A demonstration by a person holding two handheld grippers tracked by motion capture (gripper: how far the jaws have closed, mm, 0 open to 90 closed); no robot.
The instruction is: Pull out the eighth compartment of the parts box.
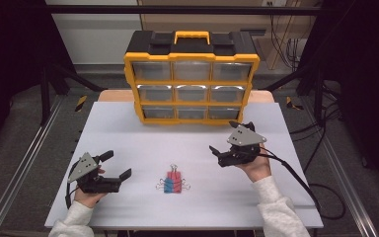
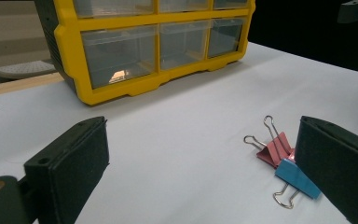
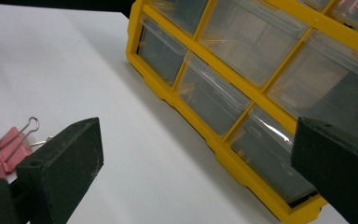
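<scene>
between both spread hand-held grippers (image 1: pixel 117 165) (image 1: pixel 225 136): binder clips (image 1: pixel 173 183) on table (image 1: pixel 128 128), untouched.

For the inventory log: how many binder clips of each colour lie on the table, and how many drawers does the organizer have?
Pink binder clips: 2
Blue binder clips: 1
Clips in total: 3
Clear drawers in the yellow organizer: 9

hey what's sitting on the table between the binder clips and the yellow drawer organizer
Nothing: in the high view, bare white table runs from the binder clips to the drawer organizer.
</scene>
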